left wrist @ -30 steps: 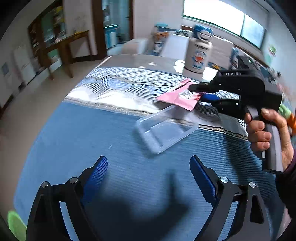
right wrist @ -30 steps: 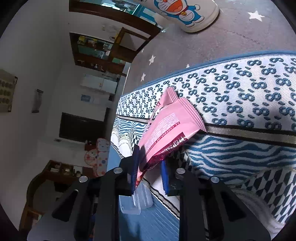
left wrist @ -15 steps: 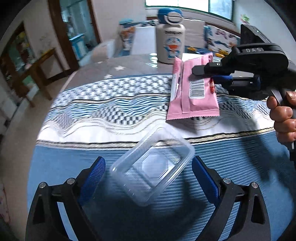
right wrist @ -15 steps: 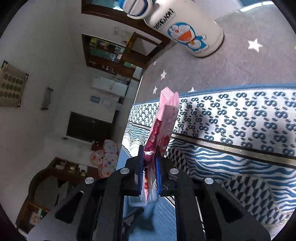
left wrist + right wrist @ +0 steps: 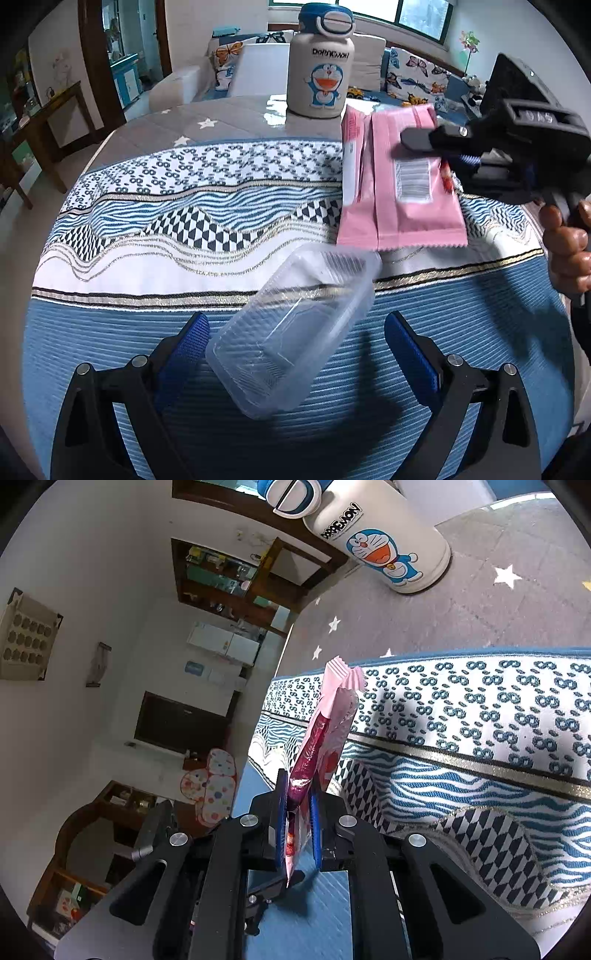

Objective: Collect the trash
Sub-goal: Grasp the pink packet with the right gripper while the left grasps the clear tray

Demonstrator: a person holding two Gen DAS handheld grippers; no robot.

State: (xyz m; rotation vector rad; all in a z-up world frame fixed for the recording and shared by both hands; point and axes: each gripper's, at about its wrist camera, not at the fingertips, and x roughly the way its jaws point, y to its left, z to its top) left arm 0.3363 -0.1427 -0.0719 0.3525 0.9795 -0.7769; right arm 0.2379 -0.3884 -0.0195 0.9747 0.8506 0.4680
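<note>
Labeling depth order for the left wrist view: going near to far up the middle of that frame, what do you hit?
Left tool, open → clear plastic tray lying between its fingers → pink snack wrapper held in the right tool → Doraemon bottle → white sofa behind the table.

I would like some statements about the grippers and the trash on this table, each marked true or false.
1. The right gripper is shut on the pink plastic snack wrapper. True.
2. The left gripper is shut on the clear plastic tray. False: its jaws stand wide open, with the tray between them.
3. The white Doraemon bottle with a blue lid stands upright on the table. True.
4. The pink wrapper lies inside the clear tray. False: it is held above the patterned blue and white tablecloth, outside the tray.
5. The bottle lies on its side on the blue cloth. False: it stands on the grey star-printed part.
</note>
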